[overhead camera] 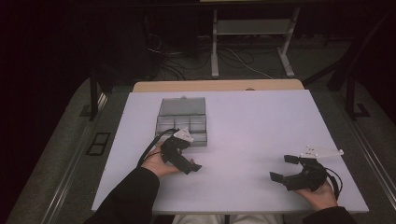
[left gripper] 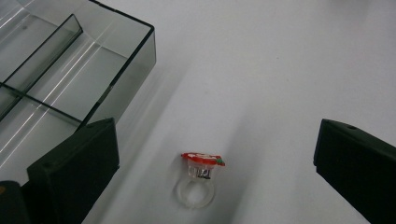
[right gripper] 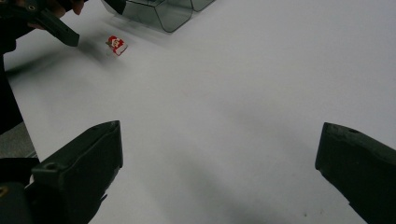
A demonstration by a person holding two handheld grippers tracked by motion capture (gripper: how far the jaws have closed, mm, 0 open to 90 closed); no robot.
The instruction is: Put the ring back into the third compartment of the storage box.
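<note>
A small clear plastic ring point(left gripper: 198, 184) with a red decorated top lies on the white table, just beside the corner of a clear grey compartment box point(left gripper: 70, 70). My left gripper point(left gripper: 217, 140) is open, with the ring on the table between its two black jaws and touching neither. In the high view the left gripper point(overhead camera: 189, 162) hovers just in front of the box point(overhead camera: 182, 122). My right gripper point(overhead camera: 283, 168) is open and holds nothing, low over the table's front right. The right gripper point(right gripper: 219, 135) view shows the ring point(right gripper: 116, 45) far off, by the left gripper's jaw point(right gripper: 56, 28).
The white table point(overhead camera: 252, 126) is wide, with bare surface between the two grippers and to the right of the box. The box point(right gripper: 159, 11) has several compartments and an opened lid at its back. Cables and desk legs point(overhead camera: 215, 46) are on the floor beyond the table.
</note>
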